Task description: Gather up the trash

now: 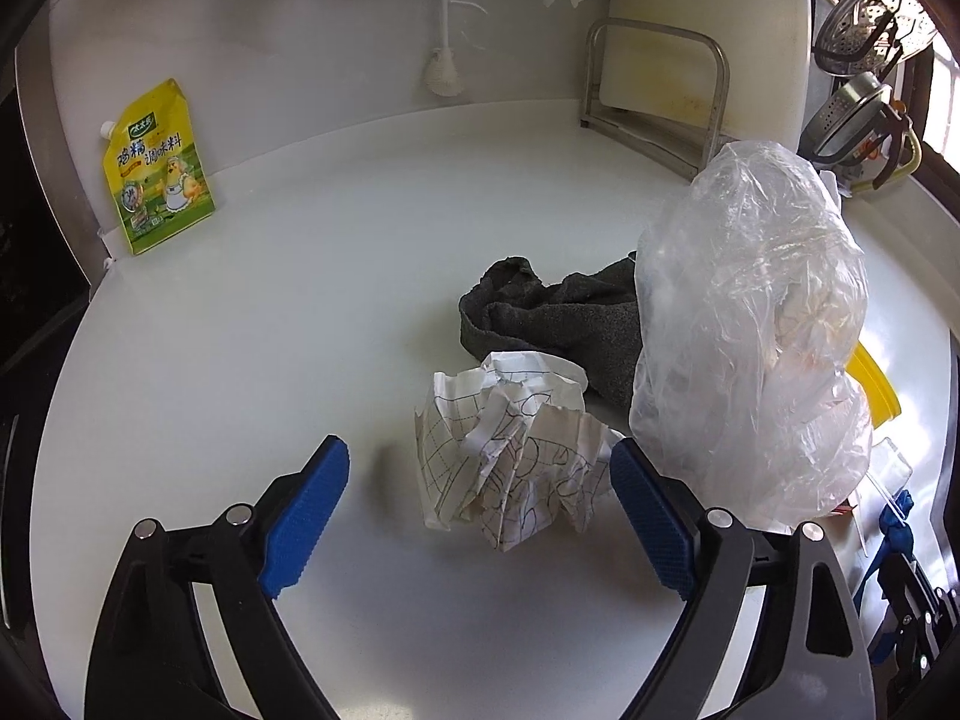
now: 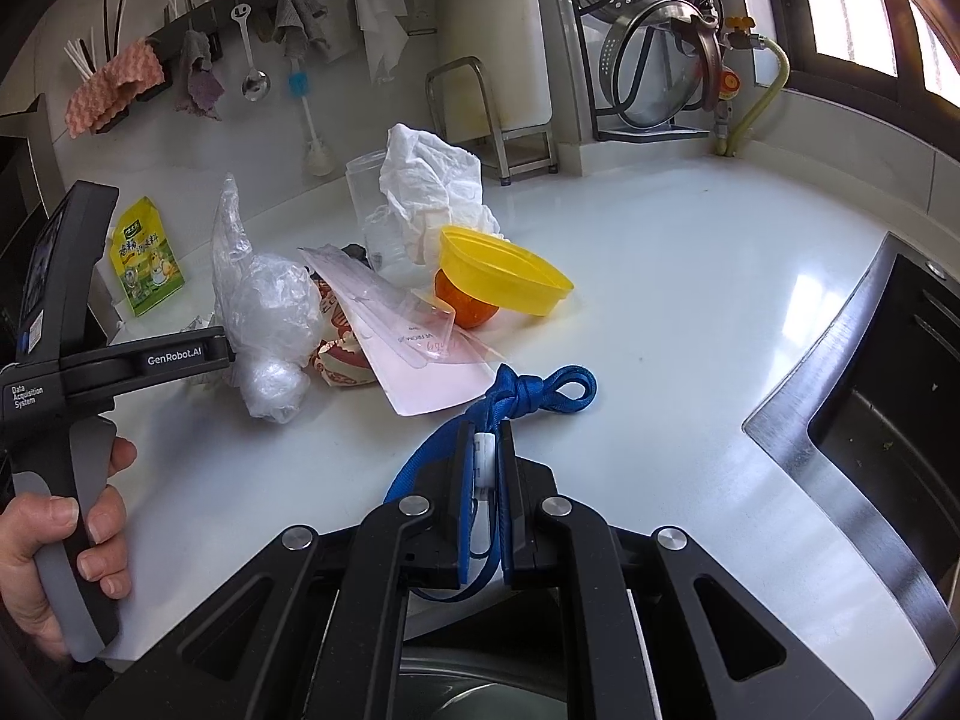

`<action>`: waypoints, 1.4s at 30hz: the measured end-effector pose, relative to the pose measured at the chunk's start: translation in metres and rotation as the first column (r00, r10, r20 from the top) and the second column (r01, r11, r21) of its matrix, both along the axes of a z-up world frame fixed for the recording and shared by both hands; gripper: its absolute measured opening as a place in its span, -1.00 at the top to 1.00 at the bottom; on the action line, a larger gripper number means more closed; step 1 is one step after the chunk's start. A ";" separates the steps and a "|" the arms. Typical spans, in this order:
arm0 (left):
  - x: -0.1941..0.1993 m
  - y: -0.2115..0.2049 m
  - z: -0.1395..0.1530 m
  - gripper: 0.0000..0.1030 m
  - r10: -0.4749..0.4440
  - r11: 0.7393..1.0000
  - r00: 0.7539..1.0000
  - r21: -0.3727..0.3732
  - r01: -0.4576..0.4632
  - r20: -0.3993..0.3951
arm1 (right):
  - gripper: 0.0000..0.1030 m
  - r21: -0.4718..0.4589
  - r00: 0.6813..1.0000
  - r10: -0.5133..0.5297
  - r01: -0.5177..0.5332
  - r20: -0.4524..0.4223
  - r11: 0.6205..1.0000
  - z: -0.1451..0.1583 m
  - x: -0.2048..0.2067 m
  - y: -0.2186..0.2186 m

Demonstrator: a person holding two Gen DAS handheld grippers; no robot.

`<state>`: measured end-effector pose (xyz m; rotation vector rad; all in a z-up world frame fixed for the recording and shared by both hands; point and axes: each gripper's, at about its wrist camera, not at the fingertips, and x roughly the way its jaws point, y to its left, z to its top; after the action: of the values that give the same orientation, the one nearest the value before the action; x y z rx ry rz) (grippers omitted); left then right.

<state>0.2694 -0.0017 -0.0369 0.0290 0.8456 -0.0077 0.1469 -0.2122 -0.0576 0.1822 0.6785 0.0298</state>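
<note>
Crumpled paper (image 1: 516,456) sits between wide left gripper (image 1: 480,480) fingers
Right gripper (image 2: 483,468) grips blue strap (image 2: 528,390), farther off

The left tool (image 2: 198,354) reads "GenRobot.AI" on its arm and "Data Acquisition System" on its body. The yellow pouch (image 1: 161,168) carries Chinese print, "鸡精 调味料". The clear packet (image 2: 414,342) shows upside-down lettering, unreadable.

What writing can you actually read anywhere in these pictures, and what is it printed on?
"GenRobot.AI": side of the black left gripper.
"Data Acquisition System": same gripper's body, lower down.
"鸡精调味料": yellow seasoning pouch; its smaller print is unreadable.
Clear flat plastic package: upside-down print and handwriting, too blurred.
Red-and-white wrapper: lettering unreadable.
</note>
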 end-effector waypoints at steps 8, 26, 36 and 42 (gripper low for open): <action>0.006 0.003 -0.006 0.19 -0.026 0.999 0.999 -0.038 0.025 -0.046 | 0.87 0.004 1.000 -0.004 0.004 -0.001 1.000 0.000 -0.001 0.000; -0.114 0.011 0.028 0.42 -0.029 0.999 0.991 0.024 0.026 0.130 | 0.87 -0.034 1.000 -0.011 0.011 -0.007 0.999 0.005 -0.048 0.001; -0.204 -0.003 0.027 0.42 -0.092 0.996 0.984 0.030 0.089 0.153 | 0.87 -0.077 1.000 0.000 -0.001 -0.009 0.997 0.006 -0.124 0.007; -0.243 -0.014 0.013 0.42 -0.147 0.989 0.983 -0.009 0.149 0.106 | 0.87 -0.081 0.999 0.008 -0.011 -0.033 0.997 -0.002 -0.169 0.004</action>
<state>0.0259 -0.0155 -0.0241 0.0761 0.7368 -0.1522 -0.0226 -0.2083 -0.0592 0.1013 0.7120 0.0084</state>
